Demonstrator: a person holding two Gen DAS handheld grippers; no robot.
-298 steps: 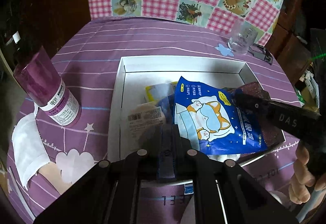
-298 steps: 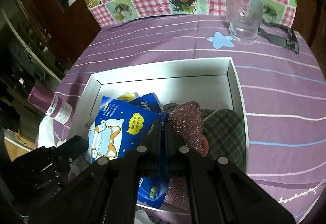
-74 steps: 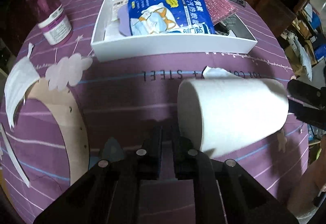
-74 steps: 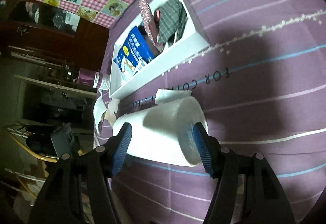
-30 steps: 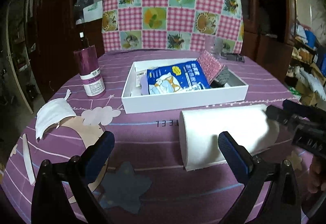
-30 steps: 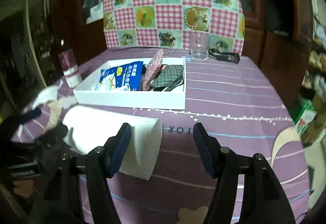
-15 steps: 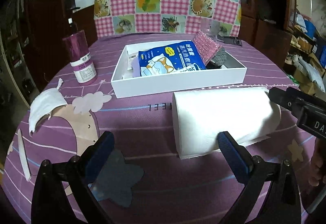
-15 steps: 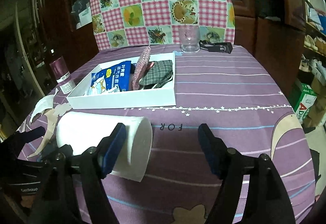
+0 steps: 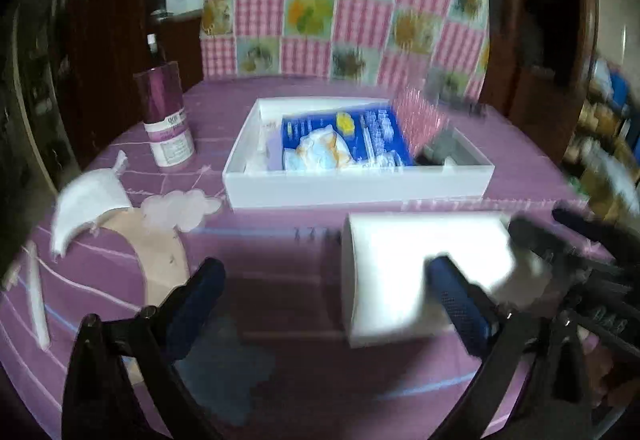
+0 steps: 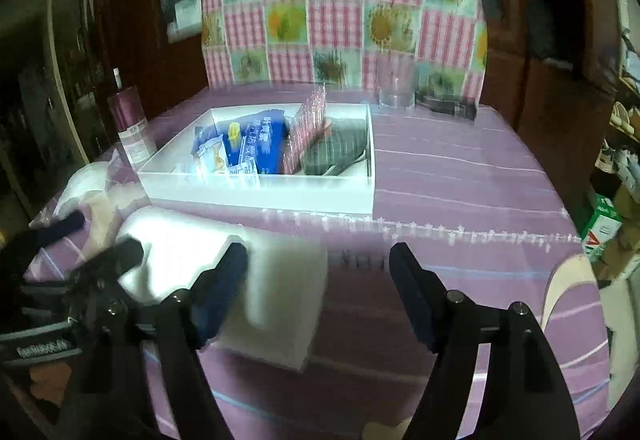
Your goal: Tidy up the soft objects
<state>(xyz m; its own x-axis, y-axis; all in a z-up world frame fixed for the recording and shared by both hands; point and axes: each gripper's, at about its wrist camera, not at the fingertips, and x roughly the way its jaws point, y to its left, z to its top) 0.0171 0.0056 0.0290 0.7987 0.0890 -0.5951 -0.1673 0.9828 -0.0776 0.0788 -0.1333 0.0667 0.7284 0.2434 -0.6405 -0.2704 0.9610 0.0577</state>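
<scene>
The left hand-held gripper (image 9: 326,294) is standing with its jaws spread wide, its blue-padded fingers (image 9: 200,290) apart and clamped on nothing; the right-side finger is showing in front of the white paper roll (image 9: 404,260), but whether it is touching the roll cannot be told through the blur. The right hand-held gripper (image 10: 320,272) is also standing apart, its jaws having just been opening, with only the end of the roll (image 10: 280,280) reaching in at its left finger and no pad pressing on it.

The paper roll is lying on its side on the purple-clothed desk (image 10: 460,180), just in front of the white box (image 10: 260,192). Inside the box a blue pictured packet (image 9: 344,140), a sparkly pink scrubber (image 10: 308,124) standing on edge and a dark plaid cloth (image 10: 340,148) are sitting side by side.

Left of the box a purple bottle (image 9: 164,116) is standing upright, and nearer, a white mask (image 9: 88,200) is lying on the cloth. Beyond the box a clear glass (image 10: 396,88) is standing near the checked chair cover (image 10: 340,0).
</scene>
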